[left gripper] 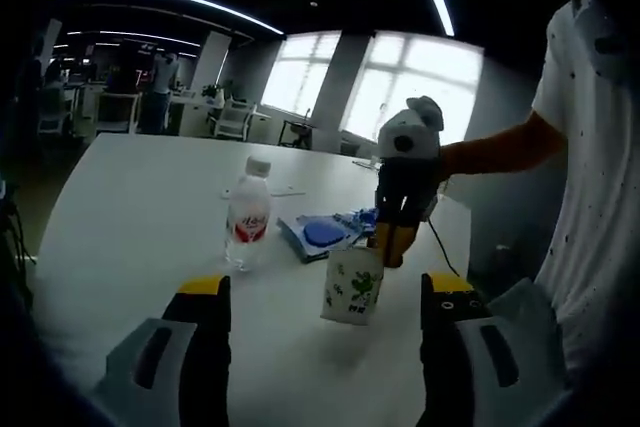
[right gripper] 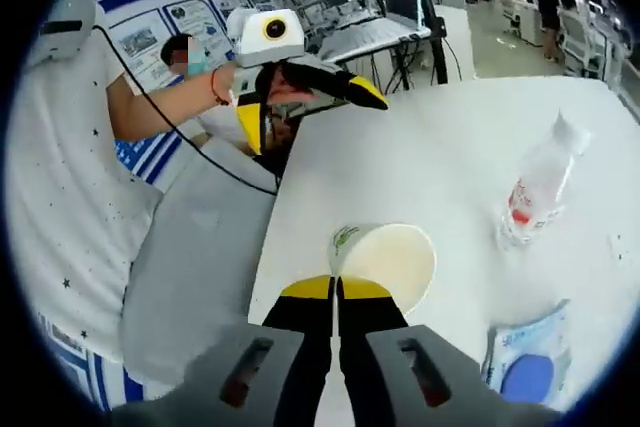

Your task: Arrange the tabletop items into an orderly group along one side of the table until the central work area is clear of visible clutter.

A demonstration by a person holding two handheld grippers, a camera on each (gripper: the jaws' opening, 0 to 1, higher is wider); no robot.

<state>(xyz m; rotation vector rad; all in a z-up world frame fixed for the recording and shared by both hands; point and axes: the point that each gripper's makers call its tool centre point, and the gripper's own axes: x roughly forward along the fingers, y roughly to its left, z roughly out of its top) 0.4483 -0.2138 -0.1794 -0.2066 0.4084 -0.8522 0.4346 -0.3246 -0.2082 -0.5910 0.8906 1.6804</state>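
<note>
White paper cup with green print [right gripper: 385,262] is pinched at its rim by the right tongs [right gripper: 336,299], at their 12 o'clock above the desk [right gripper: 450,147]; the left tongs [left gripper: 325,292] are spread, the cup at 12 o'clock between them.

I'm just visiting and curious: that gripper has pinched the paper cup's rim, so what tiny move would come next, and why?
Probably carry the white paper cup with green print toward the table's edge. The right gripper is shut on its rim, and in the left gripper view it looks tilted, while the clear plastic water bottle and blue packet crowd the middle.
</note>
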